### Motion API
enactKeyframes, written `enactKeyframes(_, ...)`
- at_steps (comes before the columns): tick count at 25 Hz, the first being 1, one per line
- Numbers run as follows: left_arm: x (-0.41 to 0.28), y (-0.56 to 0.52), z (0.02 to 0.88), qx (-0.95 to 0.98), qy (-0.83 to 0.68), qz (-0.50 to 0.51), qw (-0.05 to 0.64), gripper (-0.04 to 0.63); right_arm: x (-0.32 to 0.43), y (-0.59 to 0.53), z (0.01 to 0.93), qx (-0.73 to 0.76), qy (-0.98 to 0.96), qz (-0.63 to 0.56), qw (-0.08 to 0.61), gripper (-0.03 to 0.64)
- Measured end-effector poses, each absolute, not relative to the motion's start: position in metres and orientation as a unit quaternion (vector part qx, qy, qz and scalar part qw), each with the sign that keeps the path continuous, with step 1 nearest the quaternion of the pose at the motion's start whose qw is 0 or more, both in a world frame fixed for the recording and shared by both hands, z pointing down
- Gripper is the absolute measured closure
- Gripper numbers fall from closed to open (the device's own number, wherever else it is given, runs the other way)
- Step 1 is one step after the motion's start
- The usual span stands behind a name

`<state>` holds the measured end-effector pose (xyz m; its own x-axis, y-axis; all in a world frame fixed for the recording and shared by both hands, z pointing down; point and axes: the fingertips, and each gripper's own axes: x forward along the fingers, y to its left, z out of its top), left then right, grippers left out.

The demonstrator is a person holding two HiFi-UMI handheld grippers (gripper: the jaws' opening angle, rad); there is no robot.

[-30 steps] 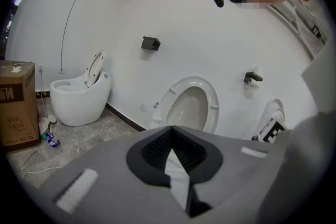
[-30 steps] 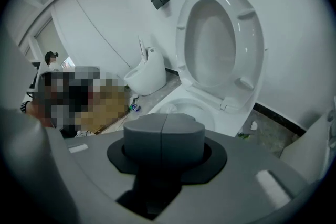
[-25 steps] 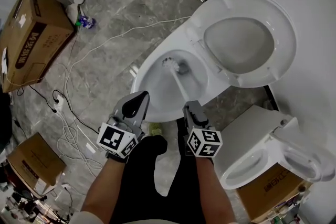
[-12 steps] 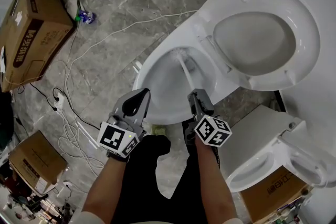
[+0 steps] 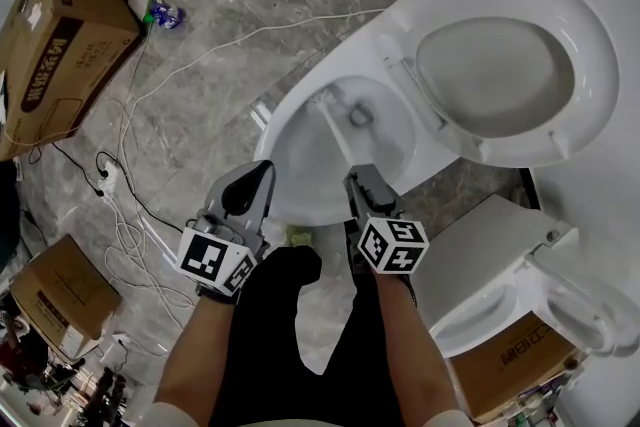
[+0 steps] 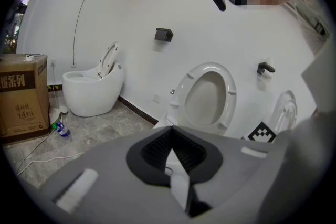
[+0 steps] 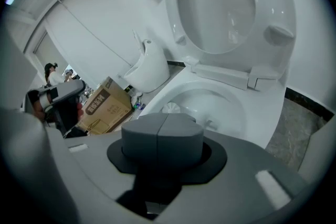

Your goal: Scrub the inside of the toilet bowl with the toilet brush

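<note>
Head view shows the right tool [image 5: 358, 187] clenched on the brush [image 5: 337, 140], its head against the far-left wall of the bowl [image 5: 300, 170]; left gripper view, the left tool [image 6: 173, 157] closed, empty; right gripper view, bristles should press firmly and sweep round under the rim.

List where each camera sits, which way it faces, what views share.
Head view: on the person's head, looking steeply down at the toilet bowl; shows both forearms, left gripper, and right gripper holding the toilet brush.
Left gripper view: on the left gripper, facing across the floor at the raised lid; own jaws at bottom.
Right gripper view: on the right gripper, facing down into the bowl; own jaws together.
Shared: head and right gripper views show the brush head in the bowl.
</note>
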<state>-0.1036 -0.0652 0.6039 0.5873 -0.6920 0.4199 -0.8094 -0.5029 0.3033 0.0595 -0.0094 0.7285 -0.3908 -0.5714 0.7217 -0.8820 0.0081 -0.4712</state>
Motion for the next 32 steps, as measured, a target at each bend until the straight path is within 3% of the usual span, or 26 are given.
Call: enactKeyframes(32, -0.107, -0.027, 0.608, 0.842, -0.453, 0.125, 0.266, 0.589, 0.027, 0.072, 0.691, 0.234, -0.779, 0.427, 0.396, 0.456)
